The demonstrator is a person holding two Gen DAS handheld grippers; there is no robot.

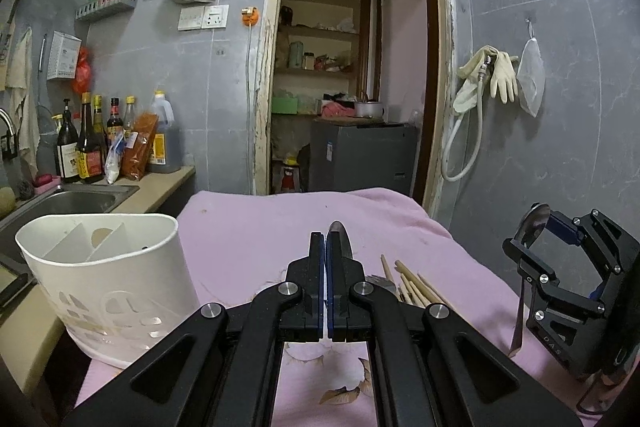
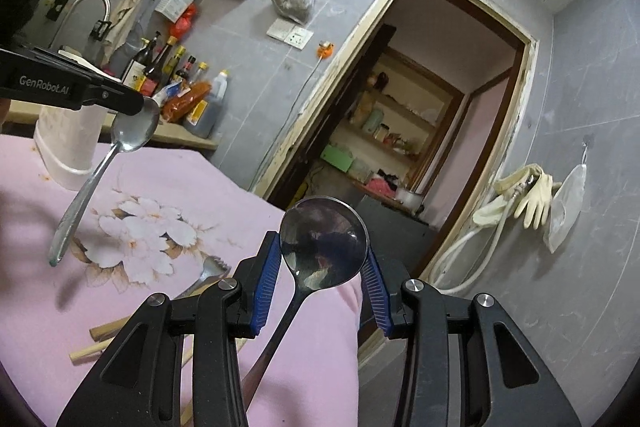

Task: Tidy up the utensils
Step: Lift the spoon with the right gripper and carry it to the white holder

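Observation:
My left gripper is shut on a metal spoon by its bowl. In the right wrist view that spoon hangs handle down above the pink cloth. My right gripper is shut on a larger round spoon, its bowl clamped between the blue pads. In the left wrist view the right gripper holds that spoon with the handle hanging down. A white divided utensil holder stands at the left. Wooden chopsticks and a fork lie on the cloth.
The table is covered by a pink flowered cloth. A sink and counter with sauce bottles lie at the left. A doorway opens behind the table. Gloves and a hose hang on the right wall.

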